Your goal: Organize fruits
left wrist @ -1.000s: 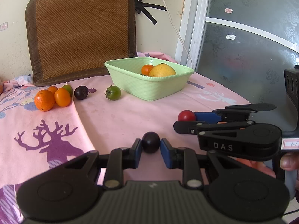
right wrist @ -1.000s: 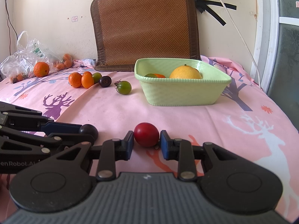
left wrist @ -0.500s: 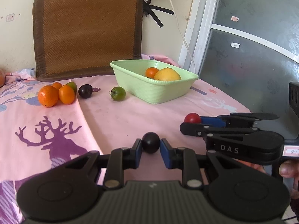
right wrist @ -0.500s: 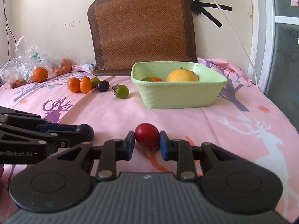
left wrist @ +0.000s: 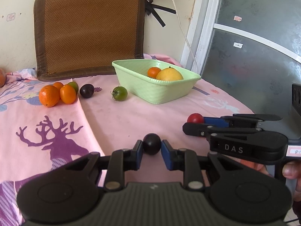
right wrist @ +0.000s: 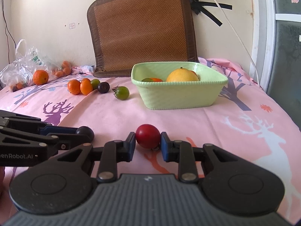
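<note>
My left gripper [left wrist: 151, 146] is shut on a dark round fruit [left wrist: 152, 144], held above the pink cloth. My right gripper [right wrist: 147, 141] is shut on a red tomato [right wrist: 147, 136]; it also shows in the left wrist view [left wrist: 195, 118]. A green basket [left wrist: 160, 91] [right wrist: 178, 96] at the back holds a yellow orange [right wrist: 182, 74] and a small orange fruit [left wrist: 153, 72]. On the cloth to its left lie a green tomato [right wrist: 122, 92], a dark plum [right wrist: 103, 87] and several small oranges [right wrist: 80, 86].
A brown woven mat [right wrist: 143, 28] leans on the wall behind the basket. A plastic bag [right wrist: 24, 64] with more oranges lies at the far left. A glass door [left wrist: 254, 56] and the cloth's edge are on the right.
Both grippers have lifted a little and tilted upward with their fruits held. The basket and loose fruits sit lower in both views.
</note>
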Tool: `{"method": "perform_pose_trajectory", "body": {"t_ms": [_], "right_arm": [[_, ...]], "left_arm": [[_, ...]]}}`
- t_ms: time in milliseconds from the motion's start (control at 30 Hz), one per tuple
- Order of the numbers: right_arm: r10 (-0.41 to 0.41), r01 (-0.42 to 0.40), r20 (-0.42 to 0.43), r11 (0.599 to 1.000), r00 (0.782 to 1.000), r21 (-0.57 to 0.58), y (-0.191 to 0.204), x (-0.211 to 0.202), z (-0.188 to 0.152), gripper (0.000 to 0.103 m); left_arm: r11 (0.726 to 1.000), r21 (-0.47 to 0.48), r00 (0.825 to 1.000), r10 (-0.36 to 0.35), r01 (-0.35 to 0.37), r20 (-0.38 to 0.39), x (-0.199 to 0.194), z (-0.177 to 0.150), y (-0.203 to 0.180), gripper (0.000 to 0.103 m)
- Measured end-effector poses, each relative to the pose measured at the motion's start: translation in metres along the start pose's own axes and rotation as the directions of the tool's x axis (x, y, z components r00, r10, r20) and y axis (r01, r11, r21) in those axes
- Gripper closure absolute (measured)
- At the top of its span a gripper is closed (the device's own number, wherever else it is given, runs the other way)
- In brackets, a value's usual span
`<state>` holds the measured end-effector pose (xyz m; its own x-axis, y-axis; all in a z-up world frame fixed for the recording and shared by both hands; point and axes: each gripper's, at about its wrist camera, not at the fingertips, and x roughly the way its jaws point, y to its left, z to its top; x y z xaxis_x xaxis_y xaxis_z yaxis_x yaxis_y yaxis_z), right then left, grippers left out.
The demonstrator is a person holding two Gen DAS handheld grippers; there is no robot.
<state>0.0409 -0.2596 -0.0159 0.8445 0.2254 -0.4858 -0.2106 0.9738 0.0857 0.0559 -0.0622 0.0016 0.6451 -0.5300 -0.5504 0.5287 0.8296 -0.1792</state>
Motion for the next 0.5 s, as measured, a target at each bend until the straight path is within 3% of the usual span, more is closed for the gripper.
{"method": "perform_pose_trajectory", "body": {"t_ms": [500], "right_arm": [[-0.006, 0.006, 0.003, 1.000, 1.000, 0.003, -0.0005, -0.0010, -0.0004, 0.072]], "left_arm": [[1.000, -0.002, 1.000, 0.000, 0.000, 0.000, -0.0004, -0.0002, 0.0006, 0.081]]}}
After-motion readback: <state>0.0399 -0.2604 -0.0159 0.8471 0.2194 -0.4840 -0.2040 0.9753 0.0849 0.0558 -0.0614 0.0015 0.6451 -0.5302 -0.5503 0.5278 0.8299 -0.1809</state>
